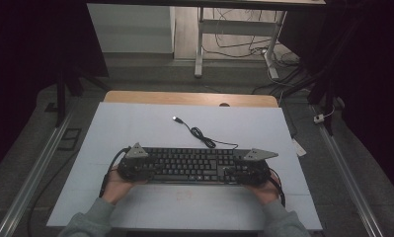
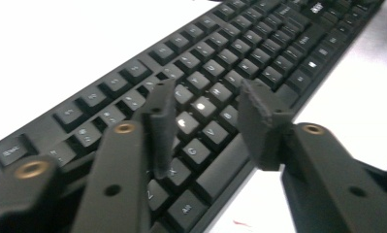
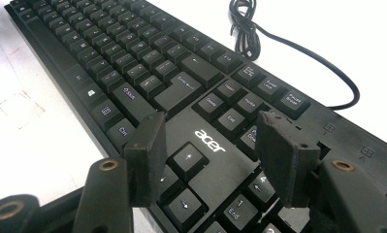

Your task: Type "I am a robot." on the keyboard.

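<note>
Keyboard (image 1: 189, 165) lay flat on the near part of the white surface (image 1: 135, 128), with the left gripper (image 1: 135, 168) at its left end and the right gripper (image 1: 246, 170) at its right end, and both sets of fingers (image 2: 259, 121) stood apart over the keys, grasping nothing. A finger could have pushed down a key or knocked the keyboard askew if a hand dropped too low. The high view showed the plug (image 1: 176, 119) lying far off on the surface, while the right gripper view showed the arrow keys (image 3: 188, 158) up close.

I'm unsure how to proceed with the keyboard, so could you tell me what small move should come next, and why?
Probably lower the left gripper onto a key: its jaws stand open just above the keyboard letter rows, gripping nothing, while the right gripper hovers open over the arrow keys.
</note>
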`<state>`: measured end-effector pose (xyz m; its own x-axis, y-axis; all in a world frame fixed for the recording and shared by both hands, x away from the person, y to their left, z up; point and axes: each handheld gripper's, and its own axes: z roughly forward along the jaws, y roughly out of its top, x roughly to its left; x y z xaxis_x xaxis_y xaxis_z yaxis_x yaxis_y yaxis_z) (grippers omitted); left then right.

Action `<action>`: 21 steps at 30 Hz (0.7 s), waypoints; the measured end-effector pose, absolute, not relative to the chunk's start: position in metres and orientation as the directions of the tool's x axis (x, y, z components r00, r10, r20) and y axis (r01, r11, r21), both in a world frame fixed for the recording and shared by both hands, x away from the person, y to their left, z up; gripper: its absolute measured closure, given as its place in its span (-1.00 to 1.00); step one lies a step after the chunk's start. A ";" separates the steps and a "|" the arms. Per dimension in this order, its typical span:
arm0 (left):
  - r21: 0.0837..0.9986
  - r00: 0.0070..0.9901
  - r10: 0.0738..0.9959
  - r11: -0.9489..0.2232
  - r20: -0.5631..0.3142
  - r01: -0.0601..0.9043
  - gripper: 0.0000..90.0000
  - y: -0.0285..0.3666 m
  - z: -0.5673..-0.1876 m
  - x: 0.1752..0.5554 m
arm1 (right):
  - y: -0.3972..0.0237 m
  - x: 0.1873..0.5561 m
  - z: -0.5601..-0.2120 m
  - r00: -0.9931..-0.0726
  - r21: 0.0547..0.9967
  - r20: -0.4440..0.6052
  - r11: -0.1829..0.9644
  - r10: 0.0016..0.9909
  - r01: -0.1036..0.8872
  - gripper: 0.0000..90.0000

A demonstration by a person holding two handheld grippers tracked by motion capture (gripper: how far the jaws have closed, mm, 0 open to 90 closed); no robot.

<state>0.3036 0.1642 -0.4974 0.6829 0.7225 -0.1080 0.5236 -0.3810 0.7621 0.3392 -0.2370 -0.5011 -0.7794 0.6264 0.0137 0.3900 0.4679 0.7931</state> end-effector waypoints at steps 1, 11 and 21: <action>0.764 0.677 0.728 -0.374 -0.110 0.526 0.16 0.165 -0.497 0.304 | -0.237 0.339 -0.501 -0.779 0.793 0.014 0.467 0.627 0.390 0.01; 0.766 0.647 0.753 -0.341 -0.124 0.544 -0.02 0.173 -0.496 0.306 | -0.238 0.339 -0.501 -0.778 0.793 0.015 0.467 0.627 0.391 0.00; 0.769 0.629 0.765 -0.318 -0.136 0.554 -0.05 0.182 -0.494 0.308 | -0.238 0.339 -0.500 -0.777 0.794 0.014 0.466 0.629 0.391 0.00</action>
